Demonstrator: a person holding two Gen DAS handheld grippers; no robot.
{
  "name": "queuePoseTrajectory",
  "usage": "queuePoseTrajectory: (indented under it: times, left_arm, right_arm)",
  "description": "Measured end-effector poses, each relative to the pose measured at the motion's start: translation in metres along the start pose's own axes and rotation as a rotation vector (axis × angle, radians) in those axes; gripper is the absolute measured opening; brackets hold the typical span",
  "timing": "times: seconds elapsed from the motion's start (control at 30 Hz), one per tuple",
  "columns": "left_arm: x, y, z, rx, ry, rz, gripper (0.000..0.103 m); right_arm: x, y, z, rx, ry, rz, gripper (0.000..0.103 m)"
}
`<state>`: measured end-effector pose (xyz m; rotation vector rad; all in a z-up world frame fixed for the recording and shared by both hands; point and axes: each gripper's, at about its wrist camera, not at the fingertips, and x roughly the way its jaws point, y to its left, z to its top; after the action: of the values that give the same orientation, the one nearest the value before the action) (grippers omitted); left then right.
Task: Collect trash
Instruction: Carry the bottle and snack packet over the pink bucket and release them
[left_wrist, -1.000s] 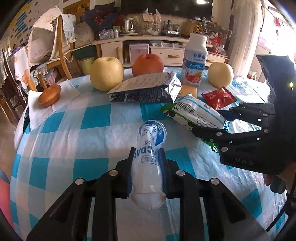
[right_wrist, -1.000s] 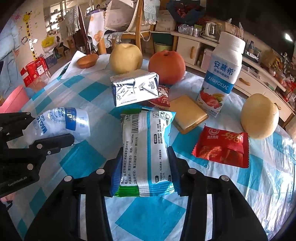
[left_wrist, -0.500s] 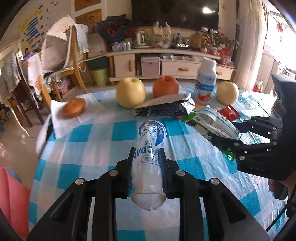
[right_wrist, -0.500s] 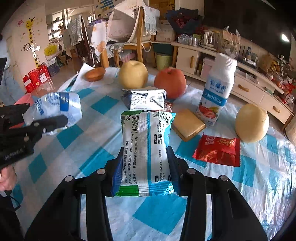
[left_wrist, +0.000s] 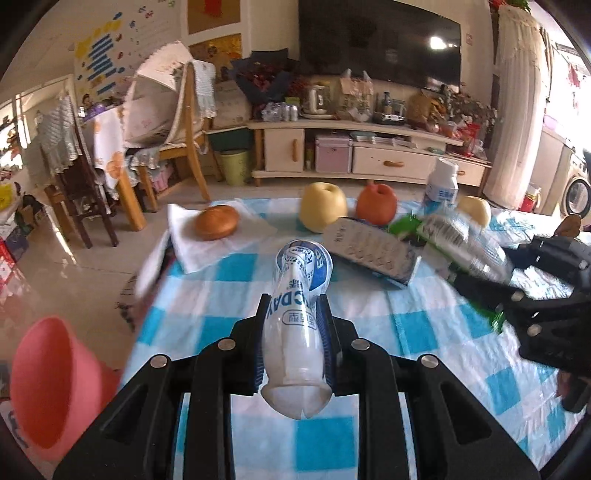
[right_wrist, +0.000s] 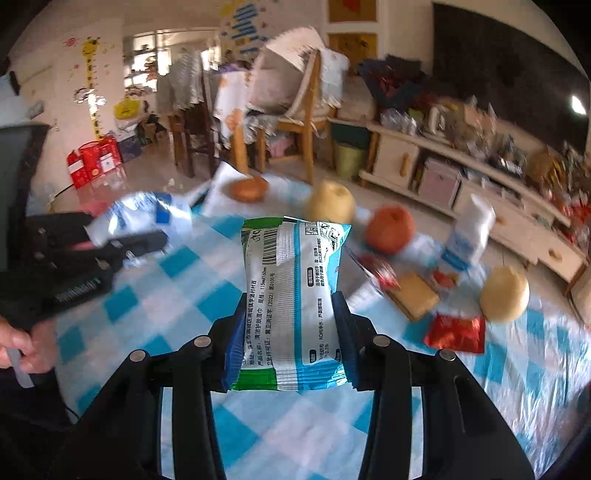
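both hands were loaded. the left hand-held gripper (left_wrist: 295, 345) was clamped on an empty plastic bottle (left_wrist: 297, 321), pads pressing its waist, the bottle's long axis running straight out along the fingers with the blue-labelled end pointing away and the crimped end back toward the camera. the right hand-held gripper (right_wrist: 291, 332) was clamped on a white and blue wipes packet (right_wrist: 293, 306), gripped across its short sides, long axis also running forward along the fingers, barcode end away. both pieces looked lifted clear of the checked counter (left_wrist: 207, 306), nothing under them touching. the relation that mattered: a pink bin (left_wrist: 55, 384) sat low at the left edge of the left wrist view, below the counter edge and off to the left of the bottle, so the left hand looked the nearer one to it, with the right hand on the far side of the left. my read is the bottle would go in first, the packet after, each needing a swing left and down past the counter edge. in the right wrist view the bin could not be made out clearly behind the other gripper. left on the counter: a silver foil pack (left_wrist: 373, 254), a red wrapper (right_wrist: 456, 334), a yogurt bottle (right_wrist: 467, 236), apples, pears, a bun on a napkin (left_wrist: 216, 221). much of the right view was blurred.
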<state>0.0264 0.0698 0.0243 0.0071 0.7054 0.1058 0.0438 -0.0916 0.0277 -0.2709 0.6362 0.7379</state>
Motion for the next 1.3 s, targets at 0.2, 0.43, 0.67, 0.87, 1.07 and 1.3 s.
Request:
queuePoseTrajectory:
  times: [0.2,0.43,0.67,0.87,1.07,1.3]
  left_arm:
    - [-0.043,0.066,-0.007,-0.064,-0.031,0.095,0.026]
    - [-0.096,0.165,-0.020,-0.157,-0.074,0.239,0.026]
    - [-0.106,0.260,-0.049,-0.255,-0.032,0.346,0.026]
    - [-0.089,0.311,-0.078,-0.314,0.021,0.379,0.026]
    - [-0.071,0.331,-0.088,-0.329,0.039,0.376,0.026]
    - [-0.059,0.338,-0.091,-0.340,0.043,0.352,0.026]
  right_arm:
    - [-0.002,0.075,0.044,-0.089,-0.049,0.075,0.045]
    - [0.026,0.163,0.086,-0.145,-0.059,0.196,0.045]
    - [0.078,0.264,0.122,-0.182,-0.019,0.326,0.045]
    - [0.122,0.327,0.132,-0.220,0.034,0.355,0.045]
    - [0.149,0.343,0.130,-0.201,0.072,0.355,0.045]
    - [0.169,0.343,0.126,-0.171,0.116,0.369,0.045]
